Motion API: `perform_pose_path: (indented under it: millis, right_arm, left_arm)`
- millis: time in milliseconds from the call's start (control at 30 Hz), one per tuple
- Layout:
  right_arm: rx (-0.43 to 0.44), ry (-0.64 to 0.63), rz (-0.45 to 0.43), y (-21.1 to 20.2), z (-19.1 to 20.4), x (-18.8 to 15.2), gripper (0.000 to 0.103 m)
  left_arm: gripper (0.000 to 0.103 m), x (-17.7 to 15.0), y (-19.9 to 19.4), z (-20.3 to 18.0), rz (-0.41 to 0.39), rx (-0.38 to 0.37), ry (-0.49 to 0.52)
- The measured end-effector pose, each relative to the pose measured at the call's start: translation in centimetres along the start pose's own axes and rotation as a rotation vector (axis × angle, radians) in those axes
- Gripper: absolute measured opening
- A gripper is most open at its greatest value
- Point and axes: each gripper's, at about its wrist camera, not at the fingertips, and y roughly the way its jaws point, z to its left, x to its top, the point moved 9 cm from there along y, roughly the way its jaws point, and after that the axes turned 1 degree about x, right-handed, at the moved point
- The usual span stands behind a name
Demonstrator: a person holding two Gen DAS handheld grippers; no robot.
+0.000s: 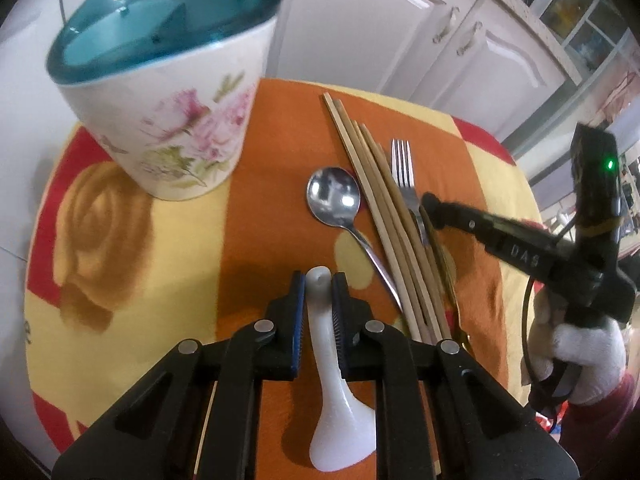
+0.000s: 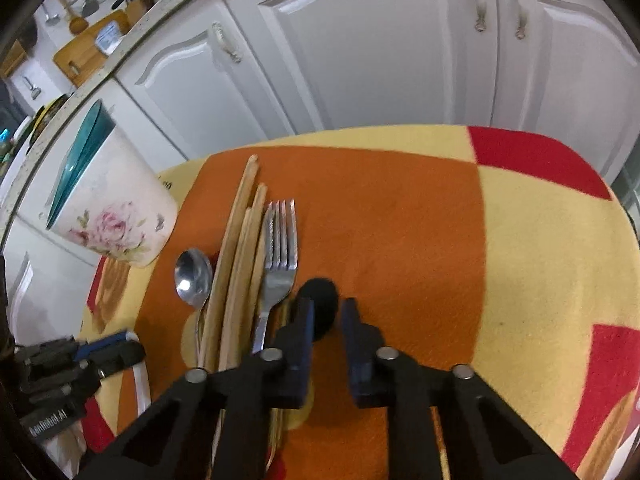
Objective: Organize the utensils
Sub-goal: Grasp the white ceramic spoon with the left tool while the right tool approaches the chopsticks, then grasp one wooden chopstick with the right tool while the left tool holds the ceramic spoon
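— Now, what has the left gripper [image 1: 319, 280] got?

— Its fingers are squeezed narrow on the thin handle of the white spoon [image 1: 340, 432], at the bottom middle of the left view. The spoon's fat end points back at the camera.

— Where should it go?

— I think into the flower cup [image 1: 172, 120], at the upper left. Lift the spoon straight up first, so it doesn't drag on the fuzzy cloth [image 1: 120, 220]. The spoon looks smooth and slippery, so hold tight and go slow.

— And the right gripper [image 2: 326, 306]?

— Its fingers are close together too, low in the middle of its view, just beside the fork [image 2: 280, 248]. A dark round blob [image 2: 320, 292] sits at the tips. I can't tell what it is, or if it is held.

— What else is there?

— A shiny metal spoon [image 1: 332, 196] and long wooden chopsticks [image 1: 384, 220], side by side in the middle. The cup is wide, with a blue-green inside.
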Motion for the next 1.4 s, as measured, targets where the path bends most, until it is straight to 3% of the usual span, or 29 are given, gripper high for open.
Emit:
perform_pose_path:
  millis: [200, 267, 300, 333, 500, 567, 633, 700, 867, 900, 1400]
  right_arm:
    - [-0.017, 0.064, -0.064, -2.2, -1.5, 0.2, 0.008]
    - [0.0, 0.085, -0.08, -2.1, -1.4, 1.1, 0.019]
    - [0.026, 0.083, -0.071, -1.7, -1.0, 1.6, 0.035]
    - [0.046, 0.075, -0.072, -1.4, -0.6, 2.0, 0.044]
    - [0.122, 0.012, -0.052, 1.6, 1.6, 4.6, 0.044]
    - [0.146, -0.001, -0.035, 2.9, 2.1, 5.1, 0.038]
    - [0.162, -0.021, -0.031, 3.8, 2.4, 5.4, 0.017]
    - [0.181, -0.022, -0.01, 3.5, 2.6, 5.1, 0.017]
    - [0.177, -0.048, -0.056, 0.0, 2.4, 4.1, 0.015]
    - [0.177, -0.044, -0.072, -1.1, 2.3, 3.9, 0.003]
    - [0.162, -0.114, -0.252, -11.2, 5.1, 2.9, 0.003]
  left_arm:
    - [0.012, 0.1, -1.3, 0.9, -0.029, 0.01, -0.01]
    - [0.012, 0.1, -1.4, 1.1, -0.03, 0.01, -0.019]
    - [0.012, 0.1, -1.5, 1.1, -0.03, 0.009, -0.022]
    - [0.012, 0.1, -1.5, 1.1, -0.031, 0.008, -0.023]
    - [0.012, -0.1, -2.2, 1.3, -0.037, 0.005, -0.022]
    - [0.012, -0.1, -2.5, 1.3, -0.04, 0.005, -0.018]
    - [0.012, 0.0, -2.5, 1.3, -0.041, 0.003, -0.018]
    - [0.012, 0.1, -2.5, 1.3, -0.041, -0.001, -0.023]
    - [0.011, 0.2, -3.4, 1.5, -0.052, -0.016, -0.026]
    - [0.011, 0.2, -3.6, 1.6, -0.056, -0.019, -0.023]
    - [0.011, 0.0, -9.3, 1.1, -0.144, -0.027, 0.024]
